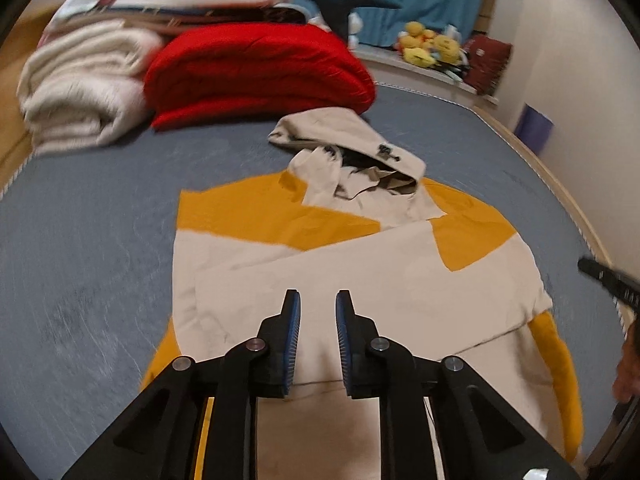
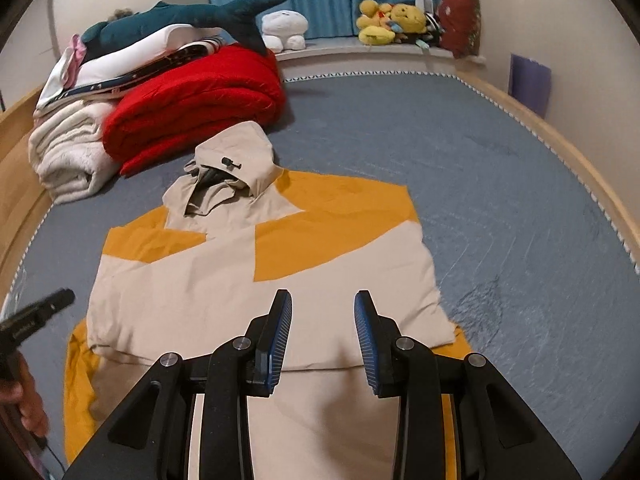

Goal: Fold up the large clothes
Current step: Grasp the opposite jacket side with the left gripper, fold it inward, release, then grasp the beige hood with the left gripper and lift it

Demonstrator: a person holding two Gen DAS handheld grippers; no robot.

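Both grippers nearest the lens, hovering over the garment. Left gripper [image 1: 318, 300]: jaws apart by a narrow gap, nothing between them. Right gripper [image 2: 323, 300]: jaws apart, wider gap, also empty.

Bed [image 2: 500, 200], grey-blue cover, carries everything. Red quilt [image 2: 196, 100] and white blanket [image 2: 68, 152] stacked at its far left corner, plush shark [image 2: 192, 16] on top of the pile.

Hooded jacket [image 2: 224, 300], beige with orange panels, lies flat mid-bed, sleeves folded in across the chest, hood [image 2: 236, 152] unfolded and just beside the quilt. Orange lining shows past the hem on both sides.

Judgement: side folds appear done; the lengthwise fold is not yet done.

Risks: slippery shell fabric could let the crossed sleeves slide out when the hem is lifted; uneven grips would skew the fold; hood may snag the quilt.
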